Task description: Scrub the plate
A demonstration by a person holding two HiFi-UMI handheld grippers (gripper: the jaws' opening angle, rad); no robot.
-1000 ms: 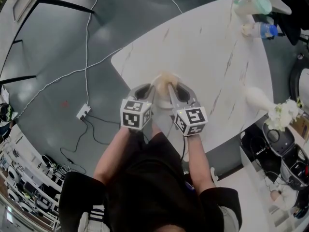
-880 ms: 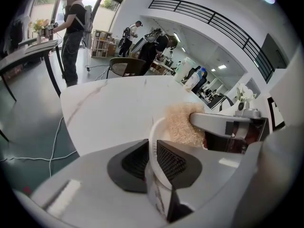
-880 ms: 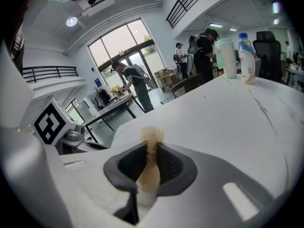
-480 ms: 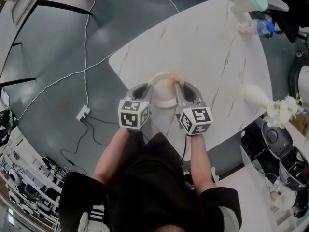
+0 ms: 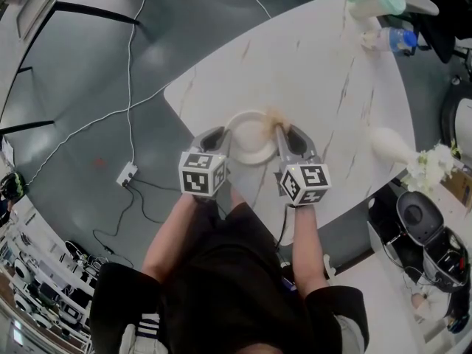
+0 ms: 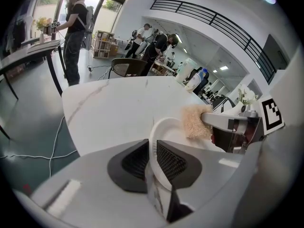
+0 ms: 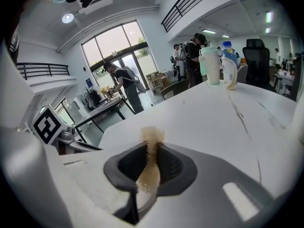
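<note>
A white plate (image 5: 247, 142) lies near the front edge of the marble table (image 5: 310, 72). My left gripper (image 5: 224, 134) is shut on the plate's left rim; in the left gripper view the rim (image 6: 153, 148) stands pinched between the dark pads. My right gripper (image 5: 279, 126) is shut on a tan scrubbing sponge (image 5: 273, 116), which rests at the plate's upper right edge. The sponge (image 7: 152, 137) sticks out from between the right pads. From the left gripper view, the sponge (image 6: 194, 121) sits on the plate's far rim with the right gripper (image 6: 223, 121) behind it.
A pale green bottle (image 5: 380, 1) and a blue-capped water bottle (image 5: 400, 43) stand at the table's far end. A white vase (image 5: 393, 147) with white flowers (image 5: 435, 169) is at the right edge. Cables and a power strip (image 5: 127, 172) lie on the floor to the left. People stand far behind.
The right gripper has slid the sponge rightward across the plate, from near its middle to its right rim, baring more of the plate. The left gripper has kept still.
</note>
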